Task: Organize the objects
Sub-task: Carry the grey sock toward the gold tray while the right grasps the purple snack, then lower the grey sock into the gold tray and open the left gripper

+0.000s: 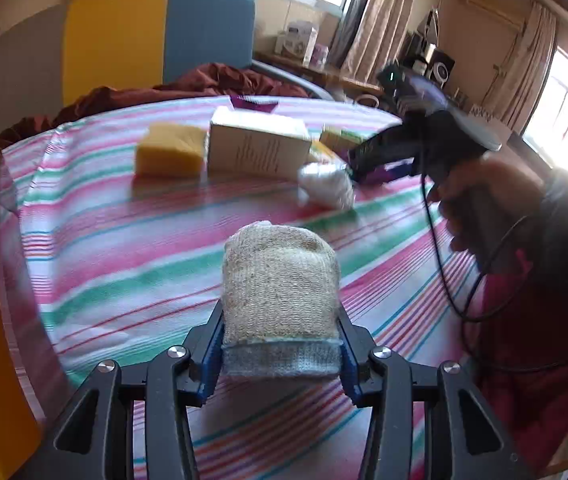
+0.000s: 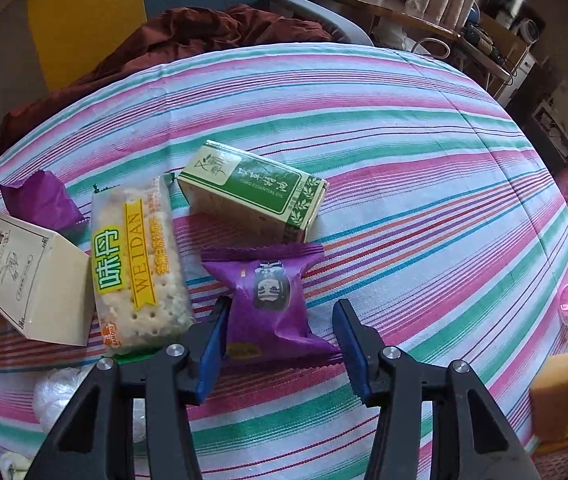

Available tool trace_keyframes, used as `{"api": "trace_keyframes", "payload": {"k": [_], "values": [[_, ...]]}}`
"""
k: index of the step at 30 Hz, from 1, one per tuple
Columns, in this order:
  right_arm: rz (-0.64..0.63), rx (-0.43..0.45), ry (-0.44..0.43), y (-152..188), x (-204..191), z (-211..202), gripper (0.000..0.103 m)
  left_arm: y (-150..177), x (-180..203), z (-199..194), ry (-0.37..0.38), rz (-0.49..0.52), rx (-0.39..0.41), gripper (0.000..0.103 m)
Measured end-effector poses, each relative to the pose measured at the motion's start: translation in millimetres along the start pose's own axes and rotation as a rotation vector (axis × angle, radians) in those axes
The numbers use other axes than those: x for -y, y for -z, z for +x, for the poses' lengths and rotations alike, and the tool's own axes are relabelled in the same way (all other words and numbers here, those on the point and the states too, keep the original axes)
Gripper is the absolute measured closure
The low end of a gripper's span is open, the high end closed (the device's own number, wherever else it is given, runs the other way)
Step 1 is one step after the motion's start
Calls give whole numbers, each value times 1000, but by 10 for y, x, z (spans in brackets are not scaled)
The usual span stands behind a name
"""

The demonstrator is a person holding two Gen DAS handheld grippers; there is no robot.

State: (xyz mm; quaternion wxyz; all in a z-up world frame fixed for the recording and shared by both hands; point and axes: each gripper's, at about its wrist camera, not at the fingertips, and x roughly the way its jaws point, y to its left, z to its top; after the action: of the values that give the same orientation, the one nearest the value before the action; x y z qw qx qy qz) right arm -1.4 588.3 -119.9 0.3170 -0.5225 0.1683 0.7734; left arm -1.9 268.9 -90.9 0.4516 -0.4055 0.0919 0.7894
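My left gripper is shut on a rolled beige sock with a pale blue cuff, held above the striped bedspread. My right gripper is open with its jaws on either side of a purple snack packet that lies on the striped bedspread. Left of the packet lie a Weidan cracker pack, a cream box and another purple packet. A green essential-oil box lies behind. In the left wrist view the right gripper is seen from outside.
A yellow sponge, the cream box and a crumpled white bag lie on the bed. A maroon blanket is heaped at the far edge. A yellow and blue headboard stands behind. An orange sponge sits at the right.
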Motion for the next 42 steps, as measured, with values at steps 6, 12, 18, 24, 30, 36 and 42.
{"api": "trace_keyframes", "payload": {"k": [6, 12, 18, 24, 30, 36, 42], "values": [[-8, 7, 10, 104, -56, -55, 51, -187, -508, -853, 22, -240, 89, 55], [-19, 13, 18, 78, -44, -23, 51, -175, -992, -1405, 178, -423, 176, 55], [-25, 17, 27, 133, -108, -83, 51, -42, -1420, -1934, 304, -462, 278, 55], [-27, 16, 29, 127, -105, -89, 51, 188, -1812, -2231, 29, -544, 310, 55], [-44, 18, 43, 109, -118, -75, 51, 297, -2188, -2301, -460, -536, 227, 55], [-64, 28, 64, 120, -162, -93, 50, 255, -2237, -1718, -506, -424, 94, 55], [-75, 33, 72, 123, -176, -97, 50, 174, -2593, -1260, -476, -519, -18, 55]]}}
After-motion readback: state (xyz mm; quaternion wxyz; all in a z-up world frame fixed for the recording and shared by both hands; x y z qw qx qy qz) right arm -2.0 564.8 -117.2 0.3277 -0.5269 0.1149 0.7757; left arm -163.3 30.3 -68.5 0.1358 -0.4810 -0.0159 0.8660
